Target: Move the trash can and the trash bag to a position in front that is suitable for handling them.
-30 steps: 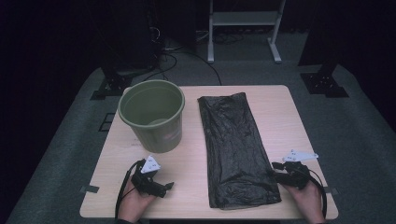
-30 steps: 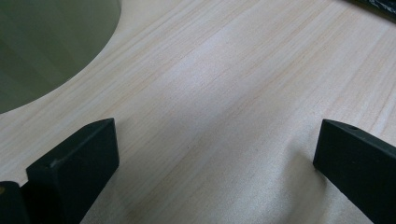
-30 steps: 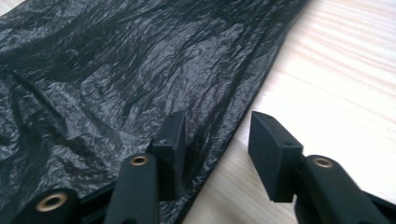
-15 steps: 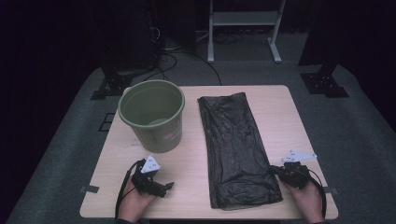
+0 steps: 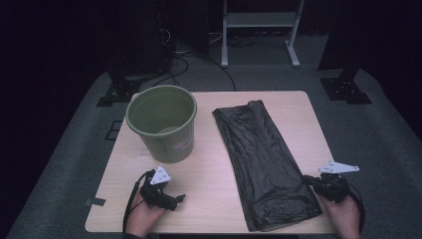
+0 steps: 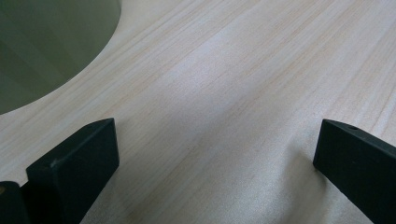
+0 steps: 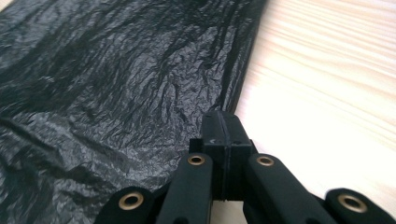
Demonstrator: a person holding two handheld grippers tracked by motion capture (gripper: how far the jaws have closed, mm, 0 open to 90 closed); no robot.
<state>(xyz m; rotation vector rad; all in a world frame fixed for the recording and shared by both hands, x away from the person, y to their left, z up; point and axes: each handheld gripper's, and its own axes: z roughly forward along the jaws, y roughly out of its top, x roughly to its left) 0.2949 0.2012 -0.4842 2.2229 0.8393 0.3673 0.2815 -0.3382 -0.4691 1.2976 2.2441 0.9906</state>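
A black plastic bag (image 5: 263, 149) lies flat and lengthwise on the right half of the wooden table (image 5: 209, 169). My right gripper (image 5: 311, 180) is at the bag's near right edge, its jaws pressed together on the thin edge of the bag (image 7: 116, 70); the right gripper (image 7: 223, 126) tip sits right where plastic meets wood. An olive green bucket (image 5: 161, 124) stands upright and empty at the left. My left gripper (image 5: 179, 199) rests low near the front edge, in front of the bucket (image 6: 46, 46). The left gripper (image 6: 215, 154) is open over bare wood.
Dark carpet surrounds the table. A white metal stand (image 5: 259, 20) and black equipment with cables (image 5: 149, 45) sit on the floor behind it. A strip of tape (image 5: 94, 202) marks the table's front left corner. Bare wood (image 7: 336, 70) lies to the right of the bag.
My right gripper has moved to the right, and the bag's near right corner has stretched out with it. The left gripper and bucket have stayed put.
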